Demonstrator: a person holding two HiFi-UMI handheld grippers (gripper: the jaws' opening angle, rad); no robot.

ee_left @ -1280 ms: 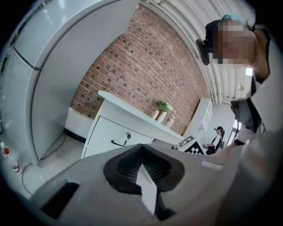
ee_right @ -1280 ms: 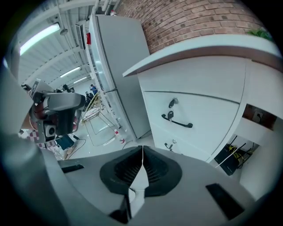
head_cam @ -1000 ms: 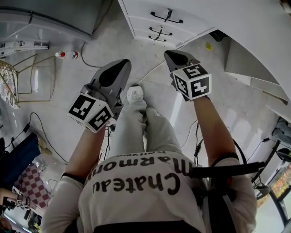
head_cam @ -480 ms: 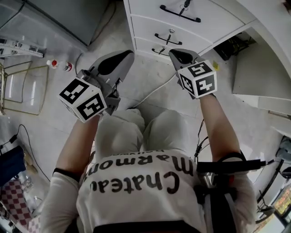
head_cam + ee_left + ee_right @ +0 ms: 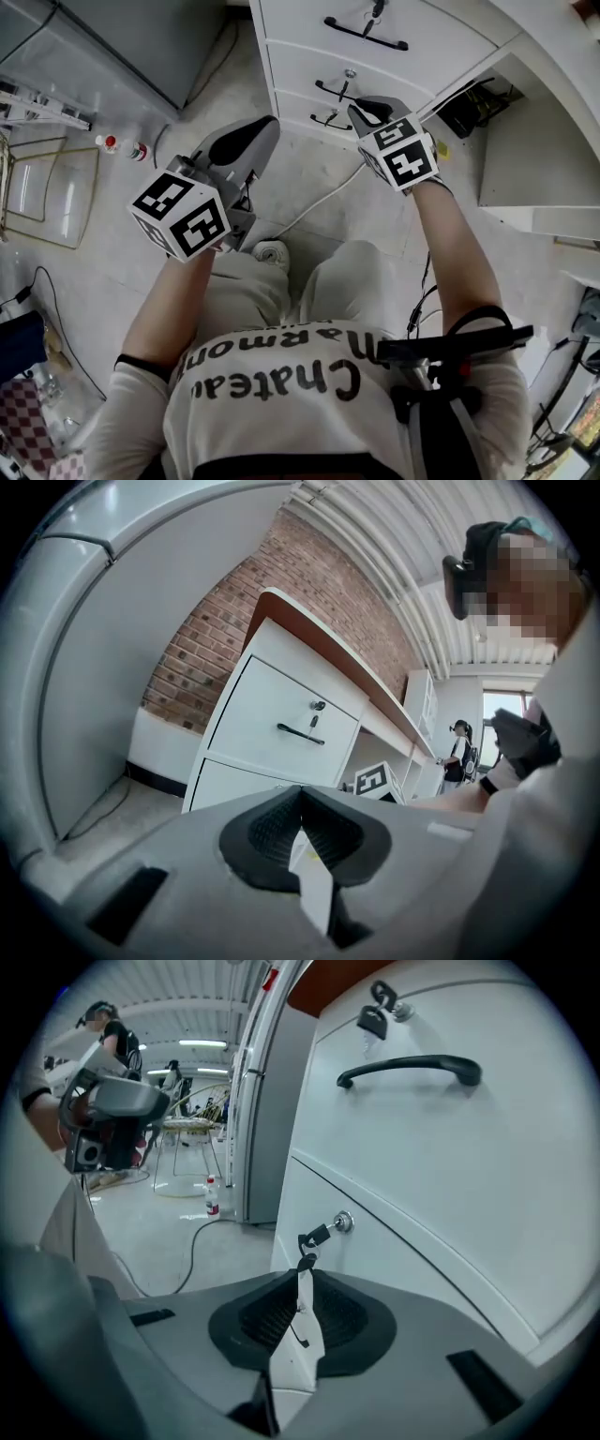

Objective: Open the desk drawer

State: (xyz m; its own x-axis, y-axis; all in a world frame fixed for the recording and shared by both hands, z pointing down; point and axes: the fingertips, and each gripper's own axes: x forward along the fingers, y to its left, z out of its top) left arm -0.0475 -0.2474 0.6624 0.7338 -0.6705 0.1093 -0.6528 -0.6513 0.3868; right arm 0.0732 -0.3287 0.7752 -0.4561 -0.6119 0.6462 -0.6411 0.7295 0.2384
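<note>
Pale glossy floor [image 5: 112, 234] lies under you, and the white desk [image 5: 562, 56] stands ahead at upper right. Its drawer stack [image 5: 300, 58] shows three white fronts, all shut flush, each with one black bar handle. Two locks carry keys: the upper key [image 5: 377, 1009] above the long handle [image 5: 412, 1068], and the lower key [image 5: 319, 1234] on the front beneath. Your right gripper [image 5: 371, 114] hangs near the lower drawers, jaws pressed together on nothing. Your left gripper [image 5: 248, 139] sits farther left over the floor, jaws likewise together, empty. Two small bottles [image 5: 122, 146] stand near a grey cabinet [image 5: 141, 37]. One white cable [image 5: 319, 202] crosses the floor.
</note>
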